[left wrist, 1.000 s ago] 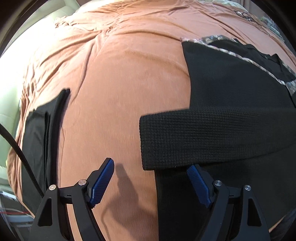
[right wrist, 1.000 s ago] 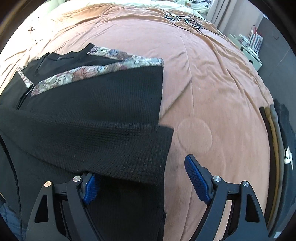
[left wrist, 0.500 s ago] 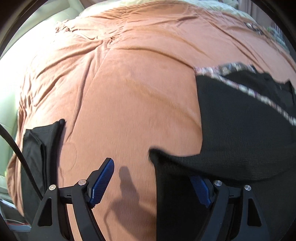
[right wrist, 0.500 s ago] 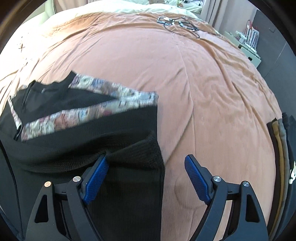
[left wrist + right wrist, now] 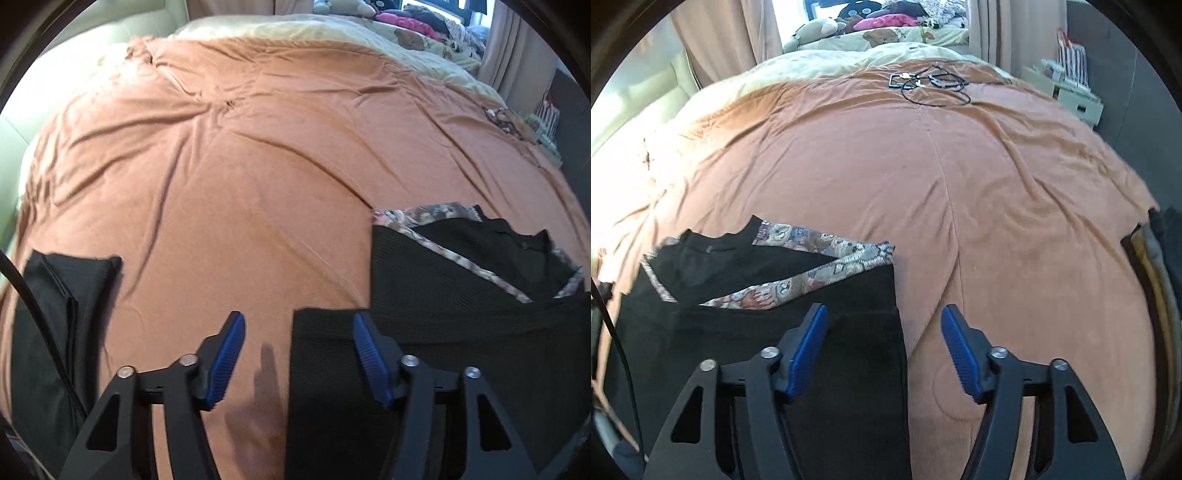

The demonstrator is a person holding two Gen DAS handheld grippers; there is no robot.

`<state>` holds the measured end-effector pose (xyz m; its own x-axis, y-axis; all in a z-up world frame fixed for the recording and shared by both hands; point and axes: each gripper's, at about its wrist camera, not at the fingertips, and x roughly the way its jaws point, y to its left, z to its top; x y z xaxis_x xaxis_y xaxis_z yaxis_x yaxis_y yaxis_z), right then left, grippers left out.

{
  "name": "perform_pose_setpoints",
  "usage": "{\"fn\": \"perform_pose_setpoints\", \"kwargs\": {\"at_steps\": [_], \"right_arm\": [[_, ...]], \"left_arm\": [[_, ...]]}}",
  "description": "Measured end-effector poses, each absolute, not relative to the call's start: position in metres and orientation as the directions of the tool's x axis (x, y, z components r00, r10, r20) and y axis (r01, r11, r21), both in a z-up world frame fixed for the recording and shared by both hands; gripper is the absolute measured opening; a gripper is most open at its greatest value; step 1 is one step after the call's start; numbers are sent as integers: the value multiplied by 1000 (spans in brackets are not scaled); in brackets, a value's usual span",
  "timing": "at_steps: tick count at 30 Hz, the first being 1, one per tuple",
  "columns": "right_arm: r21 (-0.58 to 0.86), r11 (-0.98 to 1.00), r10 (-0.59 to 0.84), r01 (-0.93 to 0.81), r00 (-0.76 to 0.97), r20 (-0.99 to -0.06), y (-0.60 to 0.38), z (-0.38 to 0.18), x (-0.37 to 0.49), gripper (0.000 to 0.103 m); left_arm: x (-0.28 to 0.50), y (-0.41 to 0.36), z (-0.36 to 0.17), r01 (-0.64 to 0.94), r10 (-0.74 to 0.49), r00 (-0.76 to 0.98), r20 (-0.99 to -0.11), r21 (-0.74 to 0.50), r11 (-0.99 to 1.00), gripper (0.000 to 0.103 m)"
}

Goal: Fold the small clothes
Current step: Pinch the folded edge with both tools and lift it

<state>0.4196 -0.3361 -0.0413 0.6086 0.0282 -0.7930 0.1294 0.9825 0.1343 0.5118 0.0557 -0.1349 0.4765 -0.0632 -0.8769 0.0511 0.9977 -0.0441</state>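
The black sweater [image 5: 461,295] lies on the bed [image 5: 258,184], sides already turned in, its lower half yet to be folded up. The left gripper [image 5: 298,356] and right gripper [image 5: 883,349] have just been narrowing, each half open astride a bottom corner; whether the fingers pinch cloth cannot be told. Folded stacks sit cut off at both edges.

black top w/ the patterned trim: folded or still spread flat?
Partly folded. The black top lies on the orange bedspread with both sides turned in, straight vertical edges, patterned trim showing; no crosswise fold yet.
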Motion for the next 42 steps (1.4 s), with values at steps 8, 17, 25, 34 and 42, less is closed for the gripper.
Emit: {"fn": "perform_pose_setpoints", "kwargs": {"at_steps": [8, 17, 25, 34, 42], "right_arm": [[223, 970, 128, 99, 574, -809, -367, -62, 418, 44], [145, 988, 92, 51, 560, -823, -349, -76, 437, 15], [168, 983, 92, 80, 575, -813, -343, -70, 431, 9], [220, 969, 125, 111, 546, -829, -351, -72, 431, 8], [215, 966, 81, 140, 628, -774, -350, -35, 409, 3]], "left_arm": [[503, 58, -157, 46, -101, 420, -902, -90, 995, 45], [510, 58, -178, 45, -125, 402, -907, -117, 992, 34], [514, 60, -177, 34, -203, 404, -892, -207, 978, 29], [512, 56, -176, 36, -181, 411, -893, -182, 983, 6], [504, 58, -131, 60, -183, 495, -849, -176, 982, 4]]}}
